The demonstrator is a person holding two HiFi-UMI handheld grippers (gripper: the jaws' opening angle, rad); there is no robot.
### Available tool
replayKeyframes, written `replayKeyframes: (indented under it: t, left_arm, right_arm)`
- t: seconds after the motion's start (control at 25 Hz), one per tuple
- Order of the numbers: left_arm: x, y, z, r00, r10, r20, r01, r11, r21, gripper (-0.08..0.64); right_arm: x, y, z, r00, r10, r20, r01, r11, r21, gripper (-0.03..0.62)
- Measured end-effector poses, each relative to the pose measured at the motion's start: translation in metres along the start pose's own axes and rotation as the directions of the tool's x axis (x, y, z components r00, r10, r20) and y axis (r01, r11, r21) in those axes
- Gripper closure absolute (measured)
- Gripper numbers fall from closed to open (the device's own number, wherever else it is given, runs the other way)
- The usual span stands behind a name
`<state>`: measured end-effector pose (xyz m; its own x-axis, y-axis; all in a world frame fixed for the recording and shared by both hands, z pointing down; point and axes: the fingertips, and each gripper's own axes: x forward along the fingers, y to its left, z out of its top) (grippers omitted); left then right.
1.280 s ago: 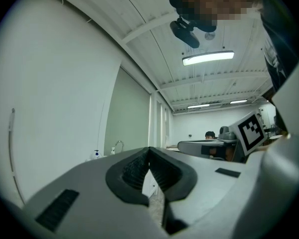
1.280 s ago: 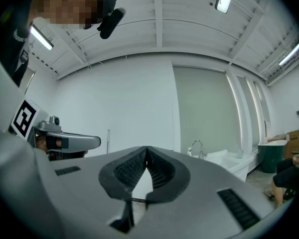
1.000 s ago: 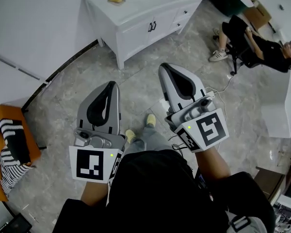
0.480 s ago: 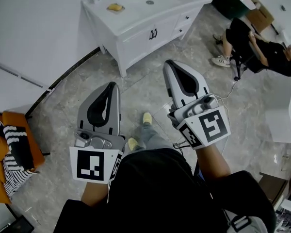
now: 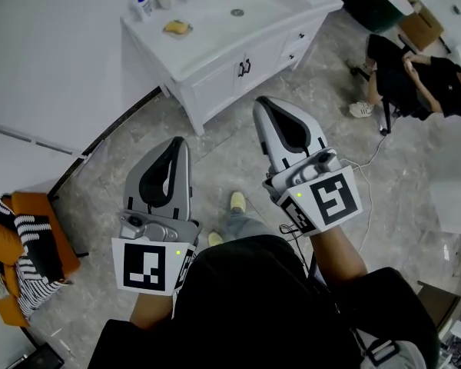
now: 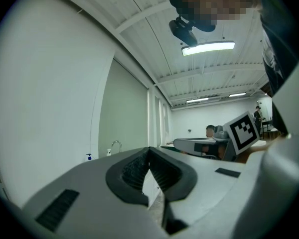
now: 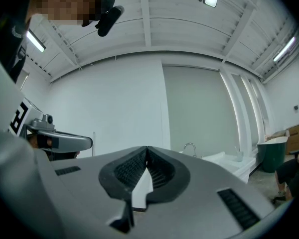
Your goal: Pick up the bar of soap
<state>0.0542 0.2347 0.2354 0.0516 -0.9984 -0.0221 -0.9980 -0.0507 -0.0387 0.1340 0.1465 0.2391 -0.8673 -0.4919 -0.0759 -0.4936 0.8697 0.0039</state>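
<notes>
The yellow bar of soap [image 5: 177, 27] lies on the white vanity top [image 5: 207, 33], left of the sink, far ahead in the head view. It shows in neither gripper view. My left gripper [image 5: 178, 141] is held level over the marble floor, jaws shut with nothing between them. My right gripper [image 5: 263, 103] is beside it, a little further forward, also shut and empty. Both are well short of the vanity. In the left gripper view the shut jaw tips [image 6: 149, 149] point towards the faucet [image 6: 114, 144]. The right gripper [image 7: 147, 147] also faces the faucet [image 7: 189, 146].
A blue-capped pump bottle [image 5: 140, 2] stands at the vanity's back left. A seated person [image 5: 415, 79] is at the right, with a cardboard box [image 5: 422, 25] behind. An orange chair with striped cloth [image 5: 23, 241] is at the left. A cable [image 5: 373, 148] trails on the floor.
The vanity and soap have slid lower in the head view as both shut grippers were carried forward towards them. More of the vanity top shows, including the pump bottle.
</notes>
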Motion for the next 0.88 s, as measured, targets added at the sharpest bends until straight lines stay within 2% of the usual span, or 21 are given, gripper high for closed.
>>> replayKeyframes:
  t: [0.2, 0.44, 0.88]
  left_arm:
    - [0.041, 0.005, -0.005, 1.0, 0.002, -0.03, -0.002, 1.0, 0.006, 0.554]
    - [0.074, 0.008, -0.015, 0.997, 0.022, -0.079, -0.021, 1.0, 0.014, 0.554]
    - [0.091, 0.006, -0.019, 0.991, 0.052, -0.124, -0.045, 0.997, 0.058, 0.554]
  right_arm:
    - [0.022, -0.034, -0.009, 1.0, 0.005, -0.004, -0.005, 1.0, 0.023, 0.584]
    - [0.039, -0.055, -0.024, 0.999, 0.028, -0.017, -0.027, 0.998, 0.06, 0.584]
    - [0.05, -0.065, -0.032, 0.997, 0.078, -0.002, -0.077, 0.99, 0.12, 0.584]
